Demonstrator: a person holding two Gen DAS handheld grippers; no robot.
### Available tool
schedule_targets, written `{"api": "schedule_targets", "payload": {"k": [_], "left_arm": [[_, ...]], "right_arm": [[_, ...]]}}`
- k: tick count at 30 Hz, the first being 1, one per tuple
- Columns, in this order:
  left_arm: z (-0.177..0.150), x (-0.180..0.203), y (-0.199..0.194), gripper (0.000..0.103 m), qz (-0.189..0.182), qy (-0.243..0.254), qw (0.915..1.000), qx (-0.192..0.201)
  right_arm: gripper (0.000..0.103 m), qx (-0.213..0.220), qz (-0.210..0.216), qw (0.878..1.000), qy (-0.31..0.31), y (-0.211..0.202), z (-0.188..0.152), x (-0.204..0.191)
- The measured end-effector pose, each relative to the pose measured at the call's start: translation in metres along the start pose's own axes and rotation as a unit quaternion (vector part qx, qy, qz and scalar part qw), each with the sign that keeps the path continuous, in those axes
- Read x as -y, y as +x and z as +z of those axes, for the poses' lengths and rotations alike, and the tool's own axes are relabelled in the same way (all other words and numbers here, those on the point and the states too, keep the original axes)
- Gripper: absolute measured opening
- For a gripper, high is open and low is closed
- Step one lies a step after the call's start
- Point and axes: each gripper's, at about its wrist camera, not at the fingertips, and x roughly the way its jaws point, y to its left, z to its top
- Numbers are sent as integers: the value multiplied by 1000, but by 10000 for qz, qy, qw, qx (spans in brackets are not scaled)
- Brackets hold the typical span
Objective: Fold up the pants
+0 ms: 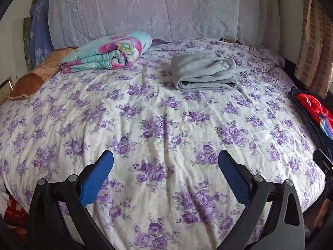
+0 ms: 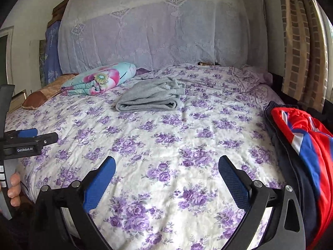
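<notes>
Pants [image 1: 205, 71] lie folded, long axis crosswise on bed [image 1: 145, 108].

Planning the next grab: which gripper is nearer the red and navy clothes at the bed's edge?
Right. The right gripper hangs open with the clothes just off its right finger. The left gripper, also open, sits further left, so the clothes lie at its view's far right edge.

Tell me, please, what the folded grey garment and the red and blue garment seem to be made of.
The folded grey garment looks like soft, matte fleece or sweatshirt knit: its surface is fuzzy and its folds are thick and rounded. The red and blue garment looks like thin, glossy synthetic, perhaps polyester: it shows sheen and sharp creases.
</notes>
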Motion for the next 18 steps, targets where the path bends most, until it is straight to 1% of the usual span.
{"api": "schedule_targets", "payload": {"k": [4, 6, 8, 13, 14, 16, 18], "left_arm": [[6, 3, -12, 98, 11, 133, 9998, 124], [7, 2, -15, 98, -108, 123, 9997, 160], [9, 1, -15, 98, -129, 74, 9997, 180], [9, 0, -10, 98, 128, 56, 9997, 182], [9, 0, -8, 98, 150, 72, 9998, 141], [8, 0, -5, 98, 77, 65, 9999, 43], [8, 0, -4, 98, 151, 70, 9999, 40]], "right_arm": [[100, 32, -14, 10000, 53, -3, 5, 4], [100, 29, -40, 10000, 62, -4, 6, 6], [100, 5, -45, 10000, 87, -3, 7, 7], [100, -70, -46, 9999, 71, 1, 6, 6], [100, -68, -44, 9999, 63, 1, 6, 6], [100, -79, -51, 9999, 63, 2, 5, 6], [100, -92, -73, 9999, 61, 3, 5, 6]]}}
